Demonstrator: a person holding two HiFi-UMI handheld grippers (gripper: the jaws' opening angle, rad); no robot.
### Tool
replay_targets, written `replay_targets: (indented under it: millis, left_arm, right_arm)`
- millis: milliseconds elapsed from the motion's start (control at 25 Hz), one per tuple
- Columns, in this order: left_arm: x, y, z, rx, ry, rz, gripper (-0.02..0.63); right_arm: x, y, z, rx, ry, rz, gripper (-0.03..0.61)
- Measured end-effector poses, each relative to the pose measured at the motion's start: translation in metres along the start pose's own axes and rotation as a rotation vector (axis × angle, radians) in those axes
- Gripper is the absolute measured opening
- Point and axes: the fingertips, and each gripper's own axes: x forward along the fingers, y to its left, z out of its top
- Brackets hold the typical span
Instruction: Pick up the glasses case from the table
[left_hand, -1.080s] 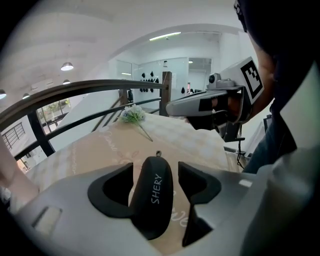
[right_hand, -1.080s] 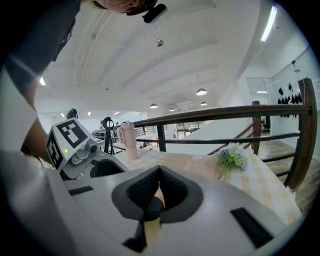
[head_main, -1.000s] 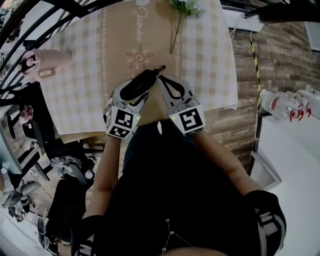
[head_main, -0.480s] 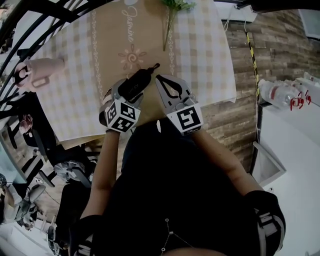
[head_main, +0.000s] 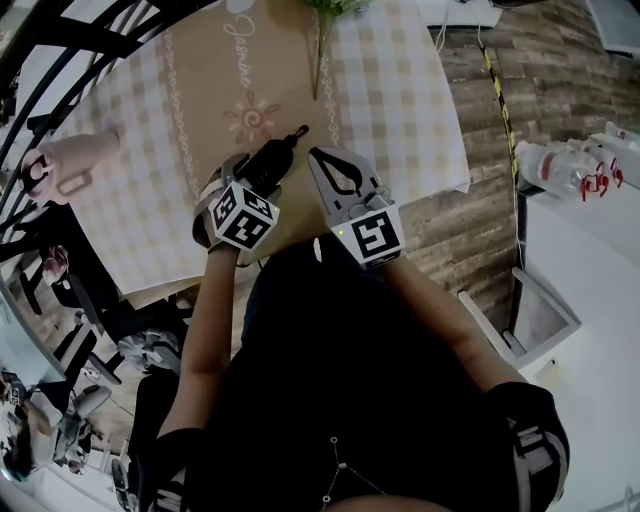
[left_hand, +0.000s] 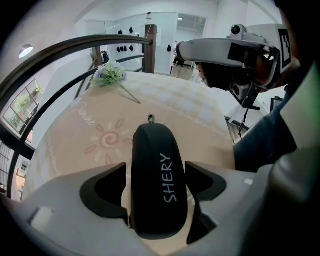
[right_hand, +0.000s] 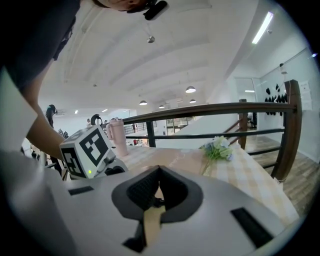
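Pick-up not done yet: glasses case lies flat on the tabletop between the wide jaws of the left hand-held gripper, which have just been opening, right hand-held gripper closed and empty, so gripping and lifting remain.

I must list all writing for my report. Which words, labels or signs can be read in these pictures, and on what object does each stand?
"SHERY": light letters on the black glasses case.
Cursive word on the tablecloth, above the sun ornament: too blurred to read with certainty.
Marker cubes: black square patterns only, no letters.
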Motion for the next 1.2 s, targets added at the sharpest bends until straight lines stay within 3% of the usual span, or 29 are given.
replay_targets:
  millis: [240, 520, 760, 1200]
  left_arm:
    - [0.009, -0.005, -0.009, 0.009, 0.098, -0.052, 0.359]
    - [0.013, -0.003, -0.01, -0.001, 0.122, -0.052, 0.359]
    - [0.009, 0.001, -0.008, 0.013, 0.104, -0.013, 0.357]
    - [-0.027, 0.005, 0.012, -0.033, -0.014, 0.063, 0.353]
  right_arm:
    - [-0.002, -0.006, 0.002, -0.018, 0.0, -0.026, 0.008]
    - [-0.006, -0.007, 0.003, -0.004, -0.011, -0.041, 0.008]
    - [-0.009, -0.008, 0.011, -0.013, -0.024, -0.056, 0.008]
    - [-0.017, 0.001, 0.039, -0.045, -0.091, -0.045, 0.008]
